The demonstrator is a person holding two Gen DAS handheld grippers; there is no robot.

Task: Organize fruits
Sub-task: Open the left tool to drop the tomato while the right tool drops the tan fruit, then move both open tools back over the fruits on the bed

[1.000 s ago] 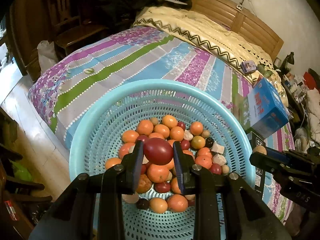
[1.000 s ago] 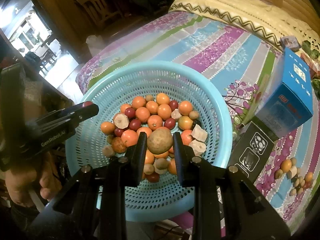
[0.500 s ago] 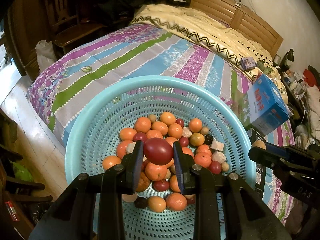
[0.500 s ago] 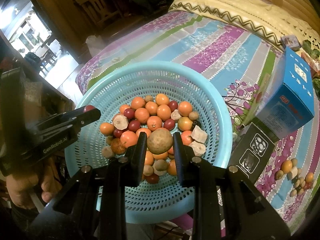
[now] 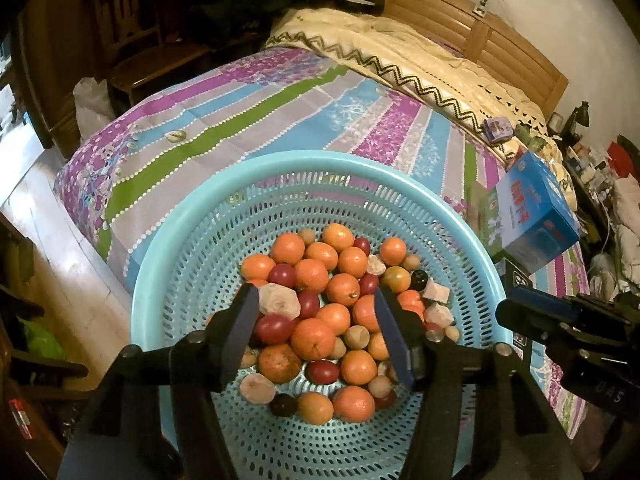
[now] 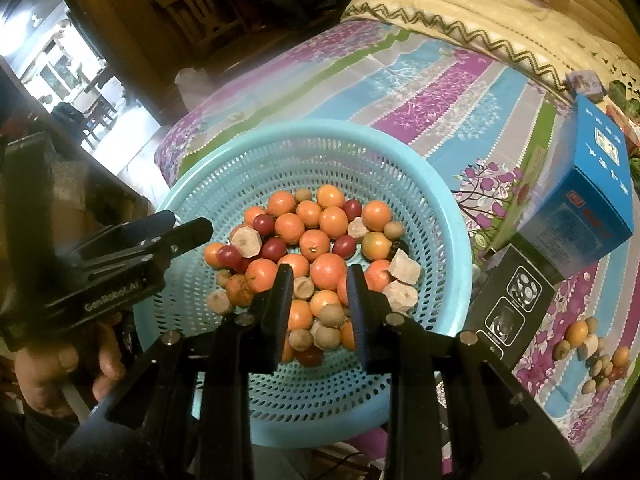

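Mixed fruits [image 5: 320, 320] heaped in the blue basket [image 5: 176, 264] on the bed [image 5: 280, 120], both left gripper [image 5: 316, 328] and right gripper [image 6: 318, 300] fingers spread, empty above the heap; recommend fetching the loose fruits [image 6: 592, 344] lying far right.

Basket [image 5: 168, 264] near rim behind tongs, small fruit pile [image 6: 592, 348] too small to identify

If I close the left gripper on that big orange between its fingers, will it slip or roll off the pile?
Probably it grips well: the orange looks round, firm and matte. Once freed it may roll, since it rests on other fruit in the basket. Neighbours such as the red fruit touching it could shift. The left gripper stands open around it.
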